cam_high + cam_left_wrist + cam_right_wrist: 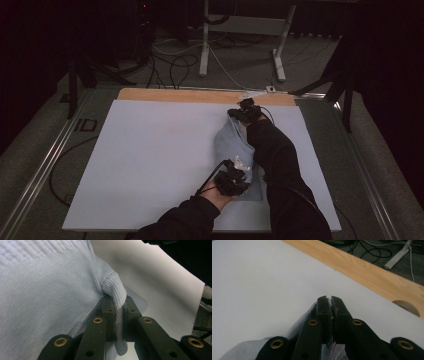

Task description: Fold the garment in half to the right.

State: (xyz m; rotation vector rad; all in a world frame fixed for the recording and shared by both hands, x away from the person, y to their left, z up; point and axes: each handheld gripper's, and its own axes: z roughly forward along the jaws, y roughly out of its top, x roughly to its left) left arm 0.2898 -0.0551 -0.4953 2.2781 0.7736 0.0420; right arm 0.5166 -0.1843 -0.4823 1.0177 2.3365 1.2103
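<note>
A pale blue knitted garment (234,150) lies on the white worktop (150,160), right of its middle, reaching from near the front edge toward the back edge. The left gripper (119,305) has its jaws closed on a ribbed hem at the garment's near end. The right gripper (330,301) pinches the fabric's far end, near the wooden strip (367,270) along the back edge
</note>
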